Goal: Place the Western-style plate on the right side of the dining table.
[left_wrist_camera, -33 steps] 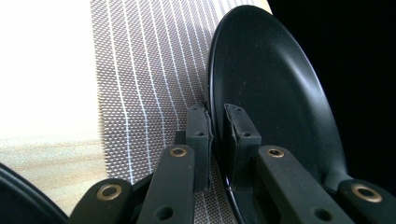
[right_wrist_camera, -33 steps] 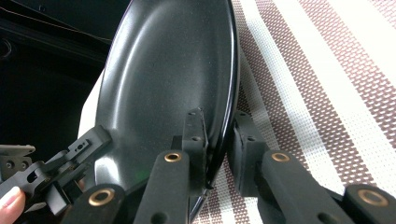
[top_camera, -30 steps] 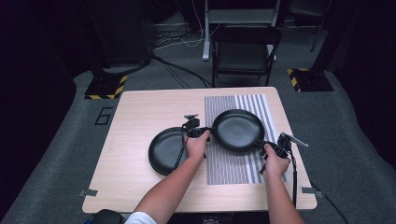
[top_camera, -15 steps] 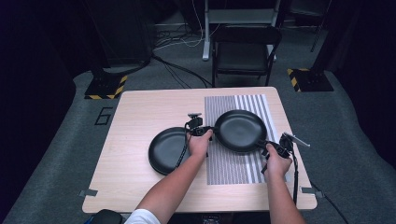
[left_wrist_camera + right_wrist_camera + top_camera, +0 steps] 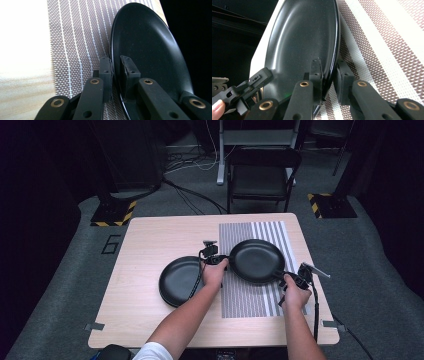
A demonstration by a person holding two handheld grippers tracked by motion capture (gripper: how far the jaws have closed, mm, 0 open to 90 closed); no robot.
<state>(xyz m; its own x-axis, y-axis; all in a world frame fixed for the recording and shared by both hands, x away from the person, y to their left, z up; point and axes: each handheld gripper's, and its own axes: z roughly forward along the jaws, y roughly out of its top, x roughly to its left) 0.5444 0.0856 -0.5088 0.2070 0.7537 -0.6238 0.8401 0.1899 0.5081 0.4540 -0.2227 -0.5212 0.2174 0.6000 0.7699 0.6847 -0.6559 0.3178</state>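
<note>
Over the striped placemat (image 5: 250, 295) on the wooden table (image 5: 145, 245), a black plate (image 5: 256, 261) is held at opposite rims: left gripper (image 5: 216, 260) and right gripper (image 5: 295, 279) each clamp its edge. A second black plate (image 5: 180, 281) lies beside. No legible writing.
</note>
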